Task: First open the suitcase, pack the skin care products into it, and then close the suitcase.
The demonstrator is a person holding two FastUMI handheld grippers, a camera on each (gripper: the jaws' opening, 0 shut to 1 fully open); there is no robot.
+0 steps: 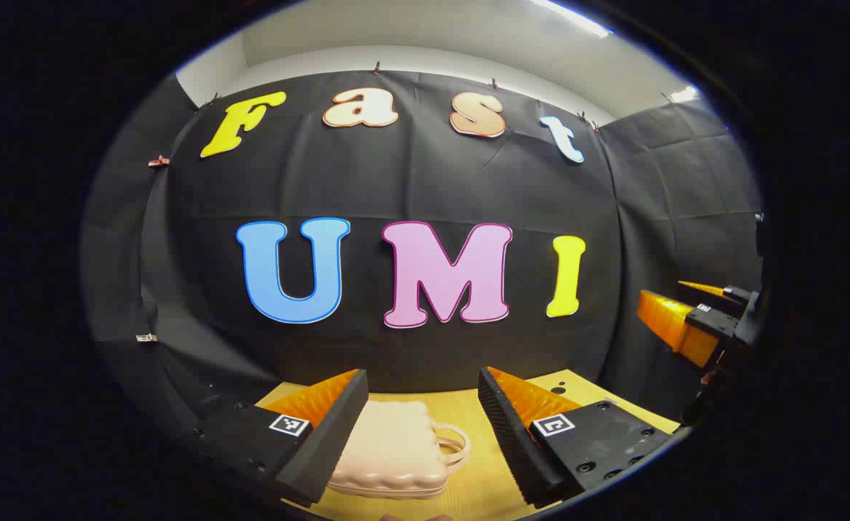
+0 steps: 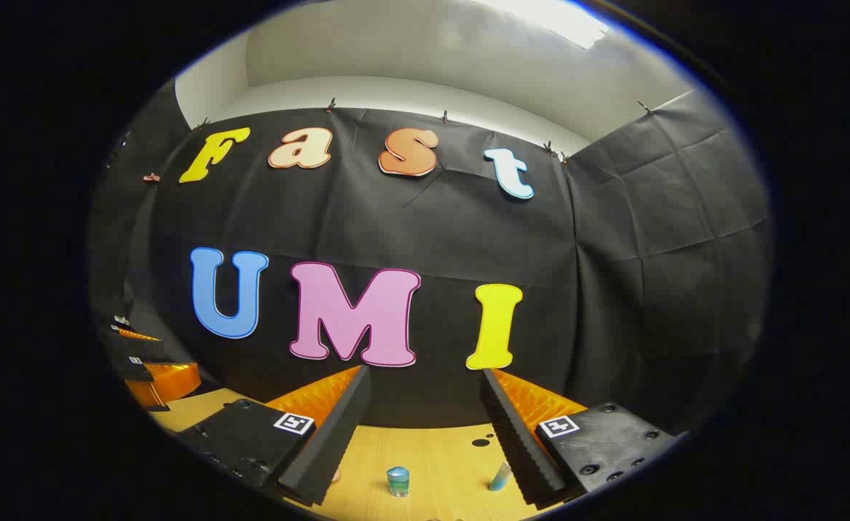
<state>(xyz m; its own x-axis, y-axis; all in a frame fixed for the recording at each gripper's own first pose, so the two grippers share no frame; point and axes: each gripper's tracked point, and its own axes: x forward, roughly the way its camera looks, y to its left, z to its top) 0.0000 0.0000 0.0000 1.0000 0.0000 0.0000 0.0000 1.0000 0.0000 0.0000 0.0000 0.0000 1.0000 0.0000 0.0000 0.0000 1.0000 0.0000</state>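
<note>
No readable text; fingers (image 1: 291,425) bear square markers, apparently coded.

Suitcase (image 1: 396,452): small, pale pink, puffy ribbed shell with rounded corners. Lies flat on the wooden table (image 1: 482,477), lid down, closed. Looped handle of the same pink sticks out from its edge toward 3 o'clock in the left gripper view. Sits low in that view, at about 6 o'clock.

Skin care products, right gripper view: a short blue-teal bottle (image 2: 398,481) stands upright on the table at 6 o'clock. A slimmer teal tube (image 2: 500,477) leans tilted at about 5 o'clock, well apart from the bottle. Both outside the suitcase.
</note>
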